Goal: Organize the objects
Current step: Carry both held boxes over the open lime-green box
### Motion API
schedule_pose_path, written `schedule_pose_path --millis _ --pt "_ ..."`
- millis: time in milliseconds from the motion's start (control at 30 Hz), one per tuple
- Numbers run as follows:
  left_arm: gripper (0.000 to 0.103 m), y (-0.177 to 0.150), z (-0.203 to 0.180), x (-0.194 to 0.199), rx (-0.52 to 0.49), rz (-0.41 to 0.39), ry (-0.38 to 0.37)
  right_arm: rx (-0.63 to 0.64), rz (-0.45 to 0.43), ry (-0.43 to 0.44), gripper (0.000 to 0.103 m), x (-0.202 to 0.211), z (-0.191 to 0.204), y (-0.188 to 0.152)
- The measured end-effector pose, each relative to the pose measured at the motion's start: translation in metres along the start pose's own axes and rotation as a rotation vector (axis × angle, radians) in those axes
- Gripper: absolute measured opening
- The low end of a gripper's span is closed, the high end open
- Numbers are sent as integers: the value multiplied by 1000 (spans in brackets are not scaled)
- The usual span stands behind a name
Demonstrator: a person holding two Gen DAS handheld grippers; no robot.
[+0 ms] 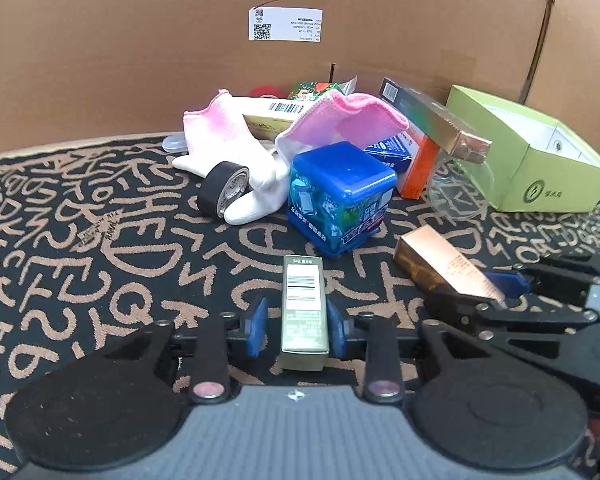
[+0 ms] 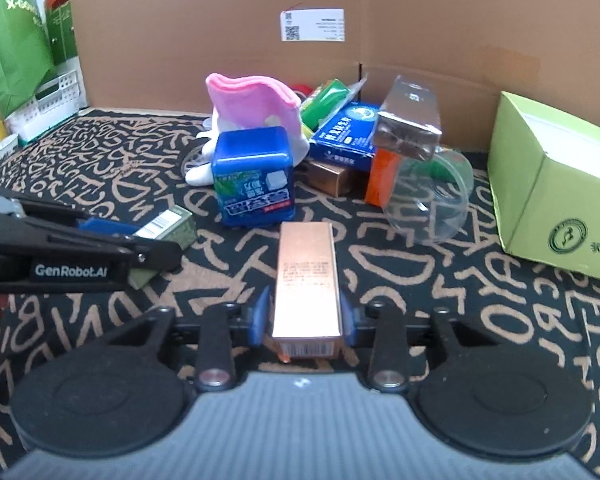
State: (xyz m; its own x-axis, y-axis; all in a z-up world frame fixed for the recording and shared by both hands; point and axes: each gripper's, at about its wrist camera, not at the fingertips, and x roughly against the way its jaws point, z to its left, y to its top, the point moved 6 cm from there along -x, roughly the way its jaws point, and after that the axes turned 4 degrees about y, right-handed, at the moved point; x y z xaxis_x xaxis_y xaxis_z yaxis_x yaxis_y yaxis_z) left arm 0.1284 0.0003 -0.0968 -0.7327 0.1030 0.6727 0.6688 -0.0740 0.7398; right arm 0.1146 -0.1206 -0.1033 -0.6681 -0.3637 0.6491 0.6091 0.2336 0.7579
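Observation:
My left gripper (image 1: 296, 326) is shut on a small olive-green box (image 1: 304, 308) with a barcode label, held low over the patterned mat; it also shows in the right wrist view (image 2: 168, 226). My right gripper (image 2: 305, 316) is shut on a copper-coloured box (image 2: 306, 284), which also shows in the left wrist view (image 1: 446, 266). Ahead lies a pile: a blue cube tub (image 1: 340, 196), pink and white socks (image 1: 340, 120), a black tape roll (image 1: 222, 190), a blue carton (image 2: 346, 136), an orange box (image 2: 382, 178) and a long metallic box (image 2: 410, 120).
An open light-green box (image 1: 540, 160) stands at the right, also in the right wrist view (image 2: 556, 196). A clear plastic cup (image 2: 430, 200) lies on its side beside it. A cardboard wall (image 1: 140, 40) closes the back. A black mat (image 1: 100, 280) with tan letters covers the surface.

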Motion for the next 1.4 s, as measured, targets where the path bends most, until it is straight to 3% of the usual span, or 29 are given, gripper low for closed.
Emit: schedule_pose_path --millis 100,133,200,300,467,667,800,867,1067,1233,1400 --pt "31 -1 -8 -1 -69 -13 33 0 0 7 30 1 0 0" --pt "24 -1 -10 0 -86 -19 28 -1 -8 12 30 1 0 0" --pt "24 -1 -13 2 -91 -12 8 -18 -23 19 30 4 -2 -2" --pt "24 6 -25 17 -85 -31 -49 -37 -73 25 30 22 -5 -2" --pt "24 42 -61 57 -105 -157 -181 -61 -188 16 30 69 -22 9" --pt "24 104 -123 75 -118 -241 -379 -74 -334 -87 30 132 -74 35" --pt "24 141 -176 73 -190 -315 -400 -82 -380 -199 30 155 -121 56" --pt "24 158 -201 62 -203 -323 -422 -82 -381 -258 30 158 -146 67" --pt "24 186 -250 -6 -208 -286 -362 -115 -311 -358 30 123 -216 94" --pt "24 192 -269 -57 -212 -218 -322 -175 -198 -350 30 68 -267 99" --pt "24 189 -270 -82 -209 -194 -297 -207 -117 -324 30 25 -296 101"
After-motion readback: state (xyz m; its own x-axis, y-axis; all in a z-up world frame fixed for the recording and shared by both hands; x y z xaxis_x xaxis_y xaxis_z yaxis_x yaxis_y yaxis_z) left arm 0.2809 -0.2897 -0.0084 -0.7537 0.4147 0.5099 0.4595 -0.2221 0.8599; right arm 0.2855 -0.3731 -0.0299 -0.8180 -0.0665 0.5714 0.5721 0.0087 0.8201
